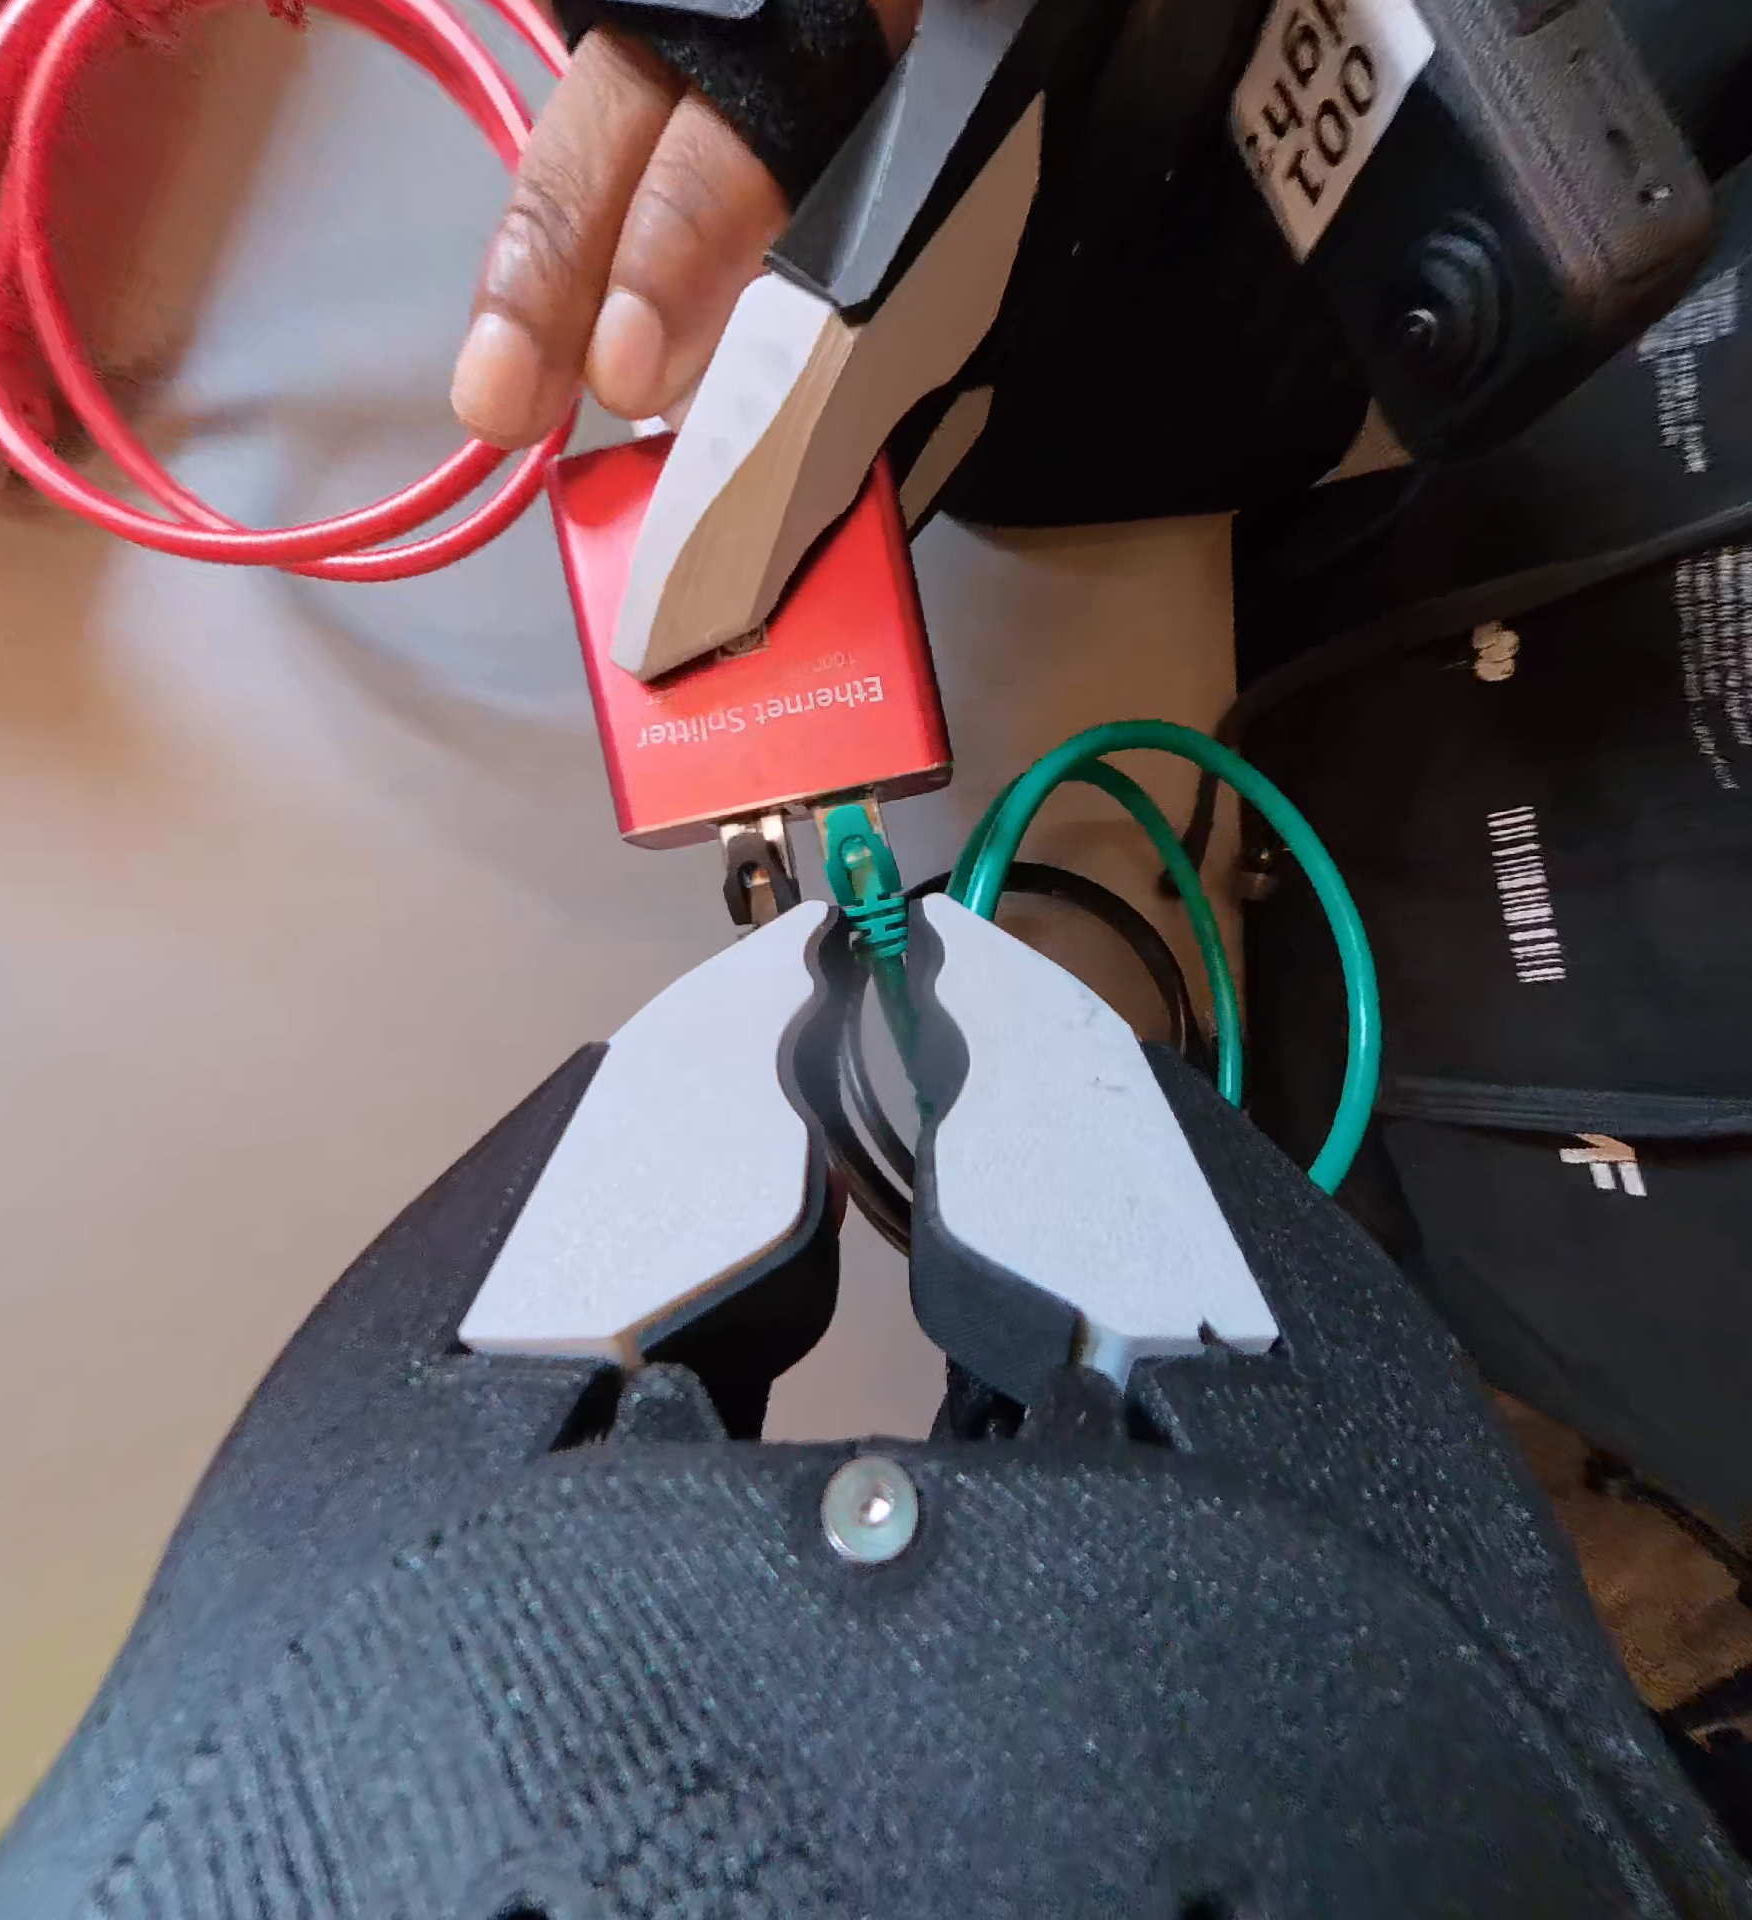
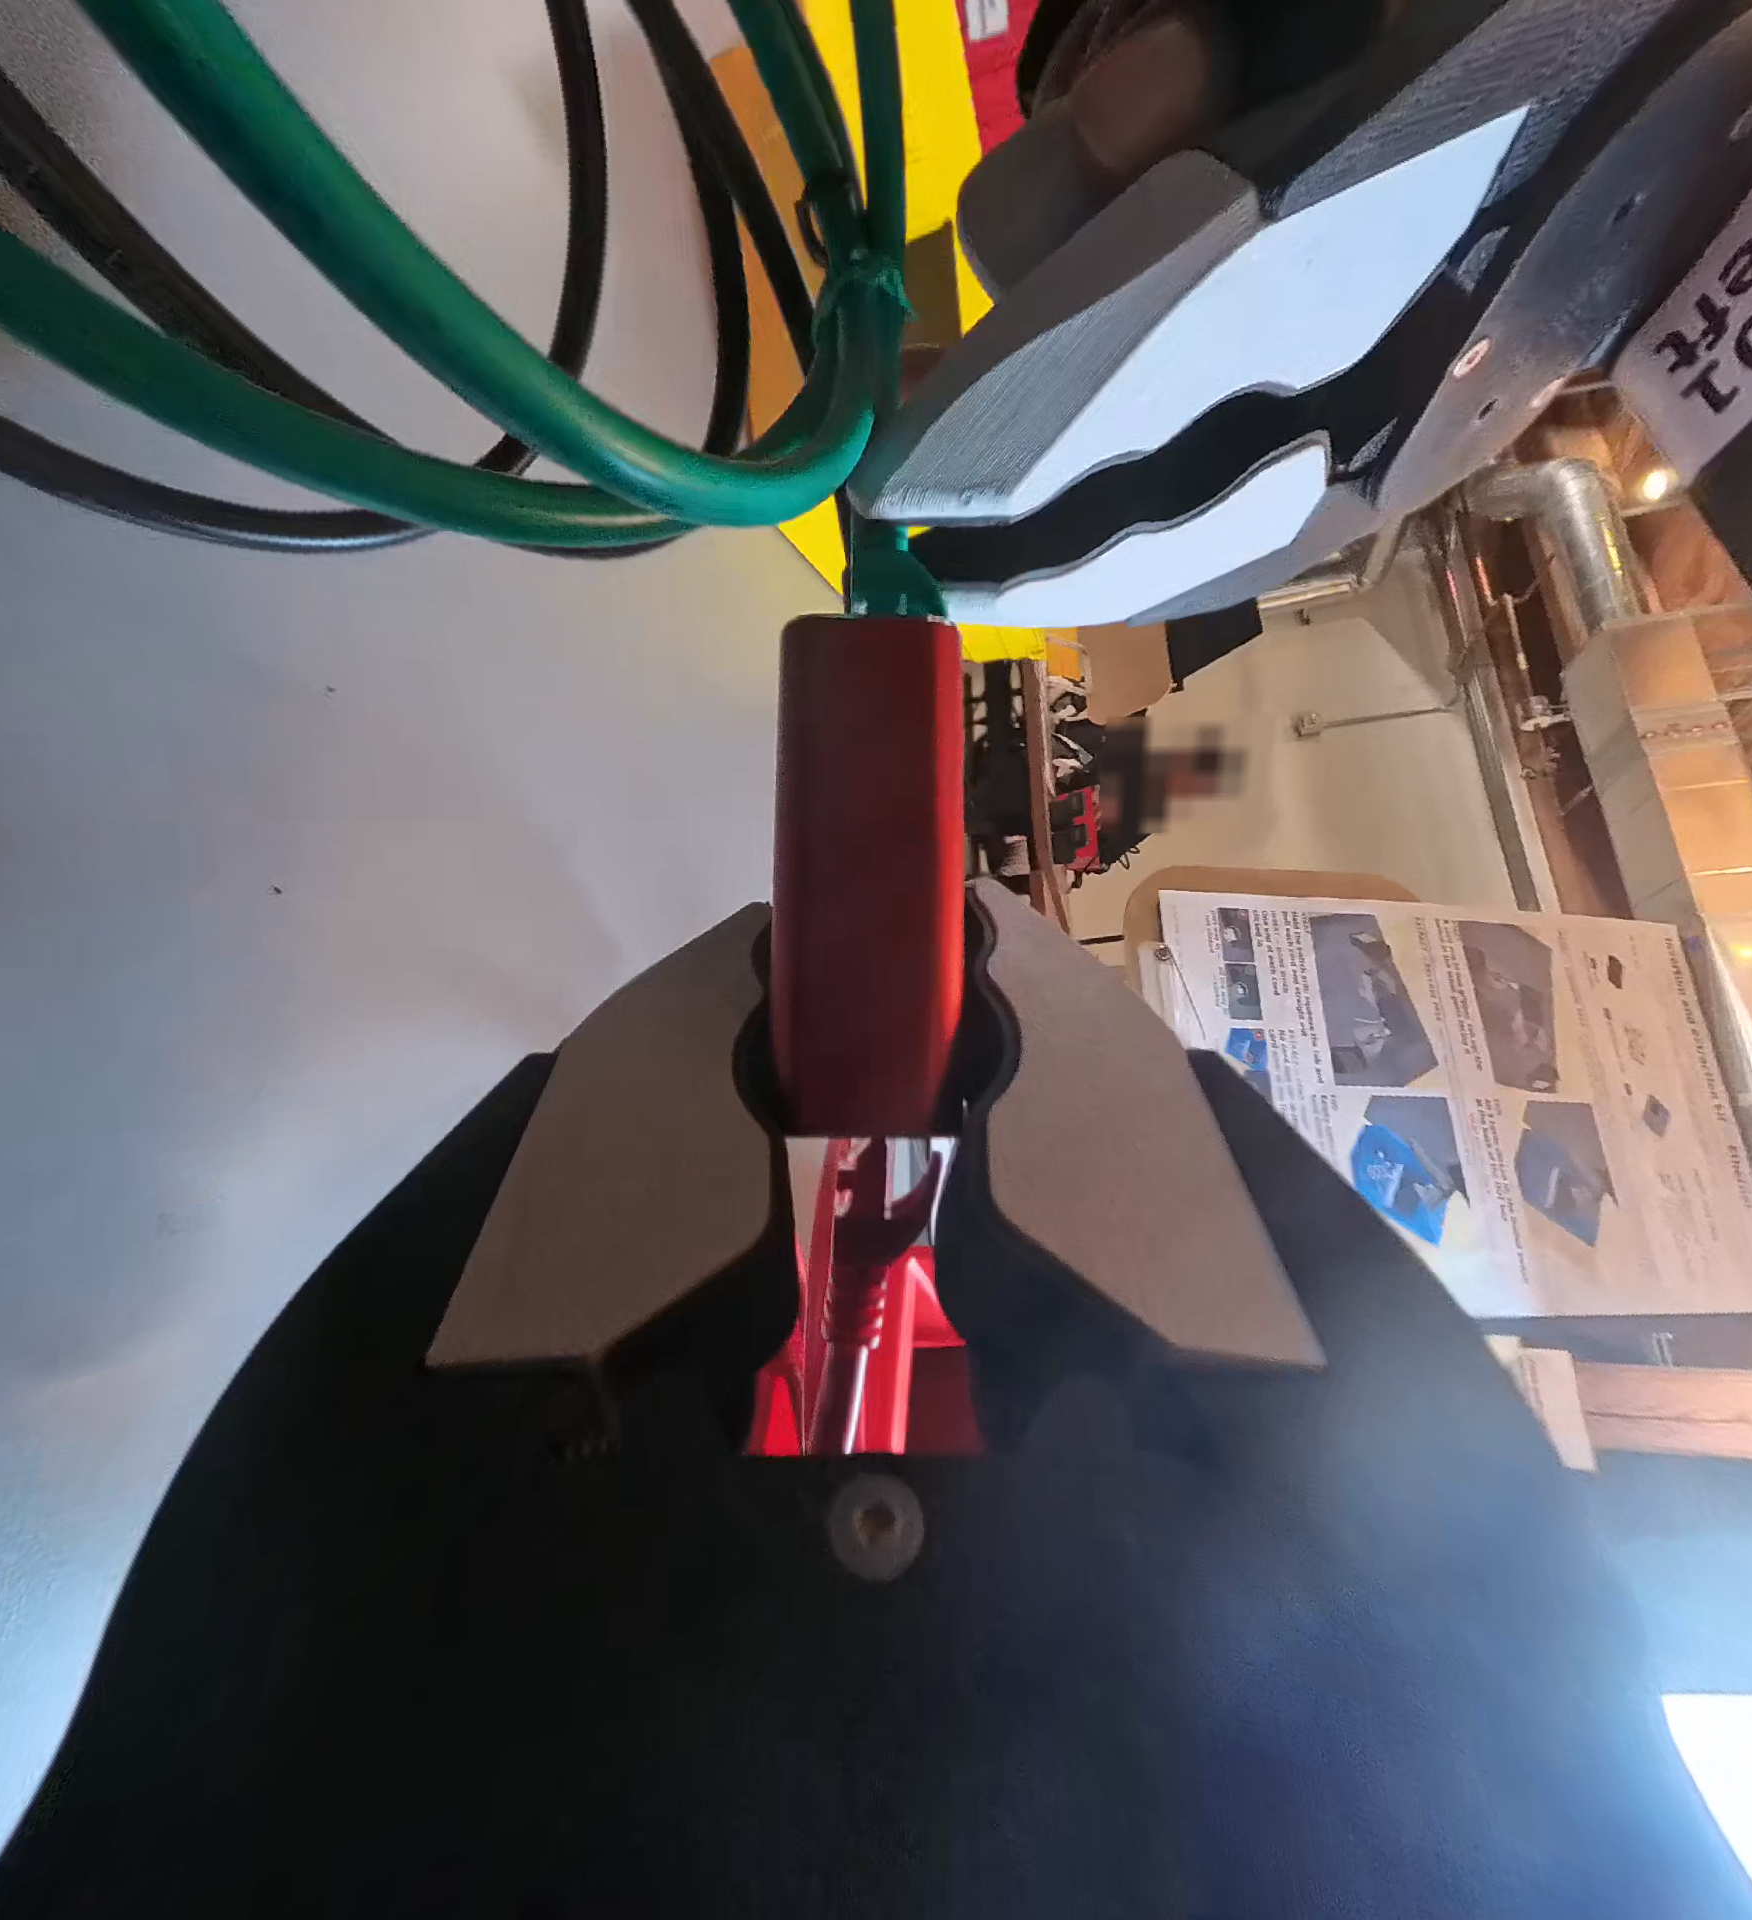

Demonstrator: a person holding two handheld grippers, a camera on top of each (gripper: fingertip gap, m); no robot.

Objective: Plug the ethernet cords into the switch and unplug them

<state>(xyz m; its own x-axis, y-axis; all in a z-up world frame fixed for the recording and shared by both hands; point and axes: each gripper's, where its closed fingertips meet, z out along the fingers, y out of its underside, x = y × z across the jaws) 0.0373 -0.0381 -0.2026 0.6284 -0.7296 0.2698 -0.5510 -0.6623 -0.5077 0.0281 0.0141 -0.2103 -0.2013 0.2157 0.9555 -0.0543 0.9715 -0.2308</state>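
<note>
My left claw (image 1: 870, 914) is closed on the green cord (image 1: 893, 1003) just behind its plug (image 1: 856, 852), which sits in 1 of the 2 ports on the near end of the red switch (image 1: 747, 644). My right claw (image 2: 867, 1023) clamps that switch by its flat faces. Plug, cord and switch share 1 long axis running straight ahead of my left claw, so any pull must run back along that line.

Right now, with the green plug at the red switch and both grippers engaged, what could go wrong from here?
1. The left gripper pinches the green ethernet cord just behind its plug, not the plug body; pulling could strain the cord.
2. The right gripper holds only the far end of the red switch, so it may pivot or slip.
3. Coiled green loops and a black cable hang close and could snag.
</note>
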